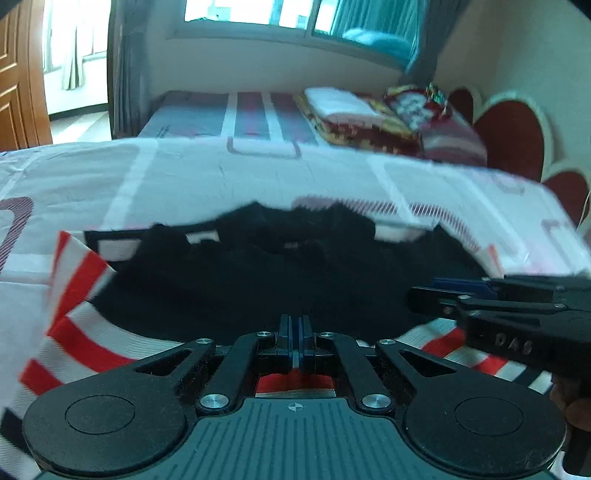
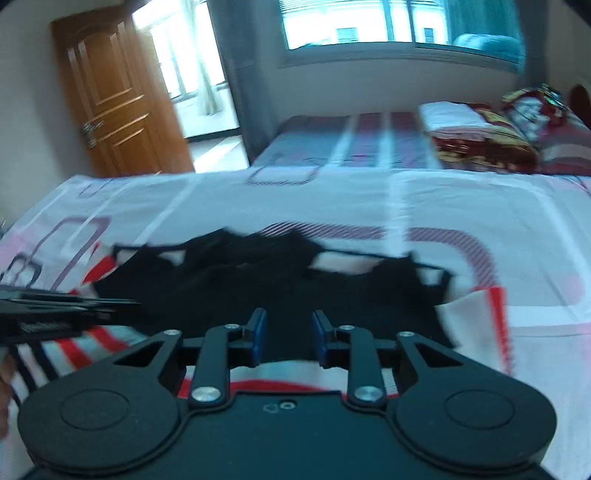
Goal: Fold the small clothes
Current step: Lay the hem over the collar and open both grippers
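Observation:
A small garment with a black body (image 1: 258,280) and red-and-white striped parts (image 1: 74,332) lies rumpled on the bed; it also shows in the right wrist view (image 2: 280,291). My left gripper (image 1: 294,328) is shut at the near edge of the garment, with striped cloth (image 1: 295,382) under its jaws; whether it pinches cloth I cannot tell. My right gripper (image 2: 288,332) is open over the garment's near edge, with nothing between its blue pads (image 2: 258,332). The right gripper shows at the right in the left wrist view (image 1: 436,295). The left gripper shows at the left in the right wrist view (image 2: 110,310).
The bed sheet (image 2: 258,206) is white with purple line patterns. Folded blankets and pillows (image 2: 491,136) lie at the far right by a red headboard (image 1: 513,136). A wooden door (image 2: 110,99) and a window (image 2: 369,22) are beyond the bed.

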Demonstrator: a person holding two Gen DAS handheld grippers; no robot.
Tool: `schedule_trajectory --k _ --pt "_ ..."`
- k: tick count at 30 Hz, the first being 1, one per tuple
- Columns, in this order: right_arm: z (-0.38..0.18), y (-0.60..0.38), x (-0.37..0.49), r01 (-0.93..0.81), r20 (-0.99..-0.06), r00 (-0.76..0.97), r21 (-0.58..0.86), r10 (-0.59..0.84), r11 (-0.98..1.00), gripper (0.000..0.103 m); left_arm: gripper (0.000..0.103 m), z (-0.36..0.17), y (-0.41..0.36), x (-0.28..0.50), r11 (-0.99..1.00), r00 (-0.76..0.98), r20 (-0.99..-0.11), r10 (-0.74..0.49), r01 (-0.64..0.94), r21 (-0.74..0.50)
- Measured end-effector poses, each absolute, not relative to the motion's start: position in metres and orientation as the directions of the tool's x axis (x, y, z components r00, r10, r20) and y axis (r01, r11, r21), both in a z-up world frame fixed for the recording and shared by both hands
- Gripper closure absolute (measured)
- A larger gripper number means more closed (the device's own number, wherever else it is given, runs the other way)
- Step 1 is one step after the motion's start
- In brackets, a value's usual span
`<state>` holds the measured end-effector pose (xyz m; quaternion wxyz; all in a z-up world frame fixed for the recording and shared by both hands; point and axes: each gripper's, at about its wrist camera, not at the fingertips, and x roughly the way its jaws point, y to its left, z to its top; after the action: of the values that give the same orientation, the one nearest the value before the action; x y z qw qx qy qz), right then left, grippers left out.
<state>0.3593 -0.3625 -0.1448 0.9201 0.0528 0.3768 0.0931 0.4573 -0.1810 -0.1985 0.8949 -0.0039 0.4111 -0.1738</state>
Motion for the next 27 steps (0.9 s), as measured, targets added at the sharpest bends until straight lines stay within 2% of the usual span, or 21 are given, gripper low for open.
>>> schedule_trajectory --k 5,14,22,27 --pt "-0.168 -0.341 0.371 -0.155 -0.719 0.674 0.086 0.169 0.984 0.078 0.102 -0.210 -0.181 0.466 0.959 0.639 -0.720 -0.270 0.243 -0.145" --pt "-0.184 -0.340 0.396 -0.094 -0.698 0.707 0.071 0.117 0.993 0.078 0.100 -0.217 -0.182 0.496 0.979 0.653 -0.729 -0.206 0.135 -0.156" --pt "-0.150 -0.337 0.349 -0.145 -0.673 0.714 0.127 0.193 0.981 0.076 0.100 -0.185 -0.180 0.437 0.964 0.696 -0.668 -0.261 0.229 -0.138" --pt "-0.153 -0.318 0.327 -0.182 -0.691 0.694 0.103 0.203 0.978 0.076 0.100 -0.201 -0.177 0.431 0.965 0.647 -0.723 -0.242 0.236 -0.112"
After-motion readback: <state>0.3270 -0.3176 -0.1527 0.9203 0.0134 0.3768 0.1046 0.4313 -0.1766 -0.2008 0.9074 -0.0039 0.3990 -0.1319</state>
